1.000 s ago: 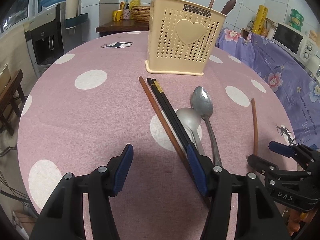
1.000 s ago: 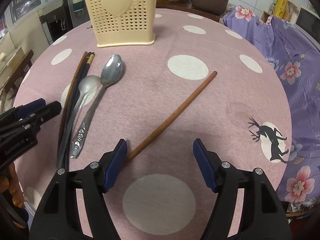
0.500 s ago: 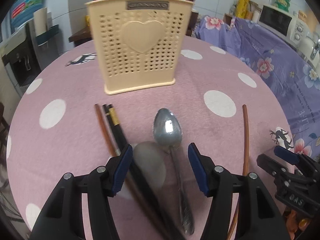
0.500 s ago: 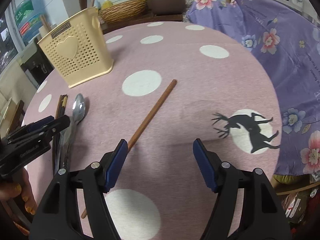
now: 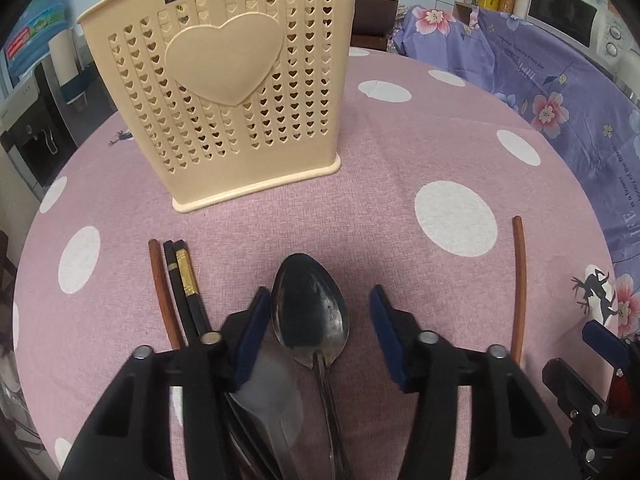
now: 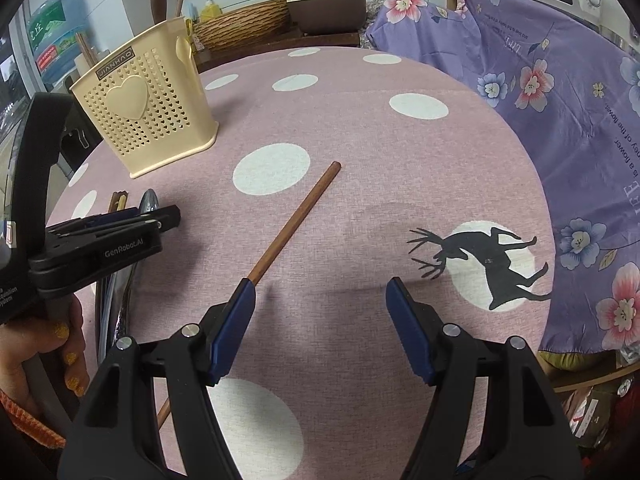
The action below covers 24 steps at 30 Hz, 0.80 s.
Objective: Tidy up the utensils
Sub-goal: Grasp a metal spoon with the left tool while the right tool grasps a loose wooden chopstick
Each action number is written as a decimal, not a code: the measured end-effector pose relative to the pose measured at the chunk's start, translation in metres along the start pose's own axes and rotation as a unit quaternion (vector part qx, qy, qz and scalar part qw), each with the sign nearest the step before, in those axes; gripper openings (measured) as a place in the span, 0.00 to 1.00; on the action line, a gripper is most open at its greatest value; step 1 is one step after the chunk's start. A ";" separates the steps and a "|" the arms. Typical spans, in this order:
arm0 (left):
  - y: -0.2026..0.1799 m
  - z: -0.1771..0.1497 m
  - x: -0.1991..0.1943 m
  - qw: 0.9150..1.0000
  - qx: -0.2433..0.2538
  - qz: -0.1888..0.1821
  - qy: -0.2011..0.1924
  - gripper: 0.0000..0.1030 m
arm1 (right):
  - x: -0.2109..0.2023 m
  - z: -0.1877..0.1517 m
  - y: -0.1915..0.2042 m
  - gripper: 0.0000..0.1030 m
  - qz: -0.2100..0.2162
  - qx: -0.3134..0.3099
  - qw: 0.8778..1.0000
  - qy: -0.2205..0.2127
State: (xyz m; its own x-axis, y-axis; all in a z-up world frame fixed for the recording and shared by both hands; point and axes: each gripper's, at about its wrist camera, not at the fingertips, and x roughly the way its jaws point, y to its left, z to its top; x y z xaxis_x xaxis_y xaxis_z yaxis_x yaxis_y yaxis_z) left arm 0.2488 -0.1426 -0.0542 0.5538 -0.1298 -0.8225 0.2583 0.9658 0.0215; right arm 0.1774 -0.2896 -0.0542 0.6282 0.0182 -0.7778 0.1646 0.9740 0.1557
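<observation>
Left gripper wide open over steel spoon bowl on bench; chopsticks just left, cream holder behind.

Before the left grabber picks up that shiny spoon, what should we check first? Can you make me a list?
1. Left gripper open: ok, jaws wide apart.
2. Steel spoon between its fingers: ok, the bowl lies in the gap.
3. Nothing else in the gap: not ok, a paler second spoon lies beside it under the left finger.
4. Black chopsticks out of the way: ok, left of the fingers.
5. Yellow holder upright and reachable: ok, standing just ahead.
6. Right gripper clear of the left: ok, open beside the lone brown chopstick.
</observation>
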 end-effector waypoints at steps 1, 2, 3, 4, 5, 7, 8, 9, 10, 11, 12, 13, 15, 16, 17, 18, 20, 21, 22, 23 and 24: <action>-0.001 0.002 0.001 1.000 0.000 0.001 -0.001 0.37 | 0.001 0.001 0.000 0.66 0.000 0.000 1.000 0.002; 0.000 0.003 0.001 1.000 -0.002 -0.003 0.000 0.37 | 0.002 0.002 0.000 0.66 0.002 0.001 1.000 0.004; 0.000 0.004 0.001 1.000 -0.005 -0.007 0.000 0.37 | 0.004 0.004 0.000 0.66 0.004 0.002 1.000 0.006; 0.000 0.005 0.001 1.000 -0.008 -0.010 0.000 0.37 | 0.006 0.005 0.001 0.66 0.006 0.003 1.000 0.008; 0.000 0.005 -0.001 1.000 -0.010 -0.011 -0.004 0.36 | 0.008 0.007 0.001 0.66 0.007 0.003 1.000 0.012; 0.000 0.007 -0.006 1.000 -0.013 -0.014 -0.013 0.36 | 0.014 0.013 0.003 0.66 0.006 0.004 1.000 0.018; 0.000 0.007 -0.010 1.000 -0.015 -0.018 -0.019 0.36 | 0.016 0.016 0.003 0.64 0.004 0.004 1.000 0.020; 0.001 0.008 -0.015 0.999 -0.017 -0.023 -0.026 0.36 | 0.019 0.020 0.004 0.61 -0.001 0.002 1.000 0.020; 0.001 0.009 -0.020 0.999 -0.020 -0.026 -0.033 0.36 | 0.020 0.023 0.006 0.59 -0.005 -0.001 1.000 0.021; 0.002 0.010 -0.025 0.998 -0.022 -0.029 -0.041 0.36 | 0.023 0.026 0.007 0.54 -0.007 -0.003 1.000 0.024; 0.003 0.011 -0.031 0.998 -0.024 -0.032 -0.050 0.36 | 0.027 0.030 0.008 0.47 -0.010 -0.003 1.000 0.027; 0.003 0.012 -0.035 0.997 -0.027 -0.035 -0.056 0.36 | 0.031 0.034 0.009 0.47 -0.012 -0.002 0.999 0.033; 0.004 0.013 -0.045 0.996 -0.032 -0.045 -0.069 0.36 | 0.037 0.040 0.010 0.40 -0.012 0.002 0.999 0.035; 0.004 0.013 -0.050 0.995 -0.033 -0.048 -0.075 0.36 | 0.040 0.043 0.012 0.38 -0.021 -0.002 0.999 0.034; 0.004 0.014 -0.054 0.995 -0.033 -0.051 -0.080 0.36 | 0.043 0.046 0.015 0.36 -0.028 -0.007 0.999 0.033; 0.004 0.014 -0.058 0.994 -0.033 -0.055 -0.085 0.36 | 0.047 0.049 0.018 0.35 -0.032 -0.013 0.999 0.033; 0.004 0.015 -0.065 0.993 -0.031 -0.059 -0.093 0.36 | 0.053 0.055 0.021 0.31 -0.041 -0.019 0.998 0.033; 0.003 0.015 -0.068 0.993 -0.031 -0.060 -0.097 0.36 | 0.056 0.058 0.023 0.29 -0.044 -0.020 0.998 0.034; 0.003 0.015 -0.070 0.993 -0.030 -0.061 -0.100 0.36 | 0.058 0.062 0.023 0.28 -0.044 -0.019 0.998 0.036; 0.003 0.015 -0.071 0.992 -0.031 -0.062 -0.102 0.36 | 0.061 0.065 0.023 0.24 -0.043 -0.015 0.998 0.037; 0.003 0.016 -0.072 0.992 -0.032 -0.064 -0.104 0.36 | 0.063 0.068 0.022 0.20 -0.044 -0.011 0.998 0.038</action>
State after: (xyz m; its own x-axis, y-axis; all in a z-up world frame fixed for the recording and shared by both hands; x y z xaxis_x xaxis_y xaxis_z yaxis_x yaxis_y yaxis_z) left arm 0.2220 -0.1334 0.0142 0.6726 -0.2896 -0.6810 0.2898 0.9498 -0.1176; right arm 0.2727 -0.2822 -0.0582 0.5529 -0.0508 -0.8317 0.1989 0.9773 0.0726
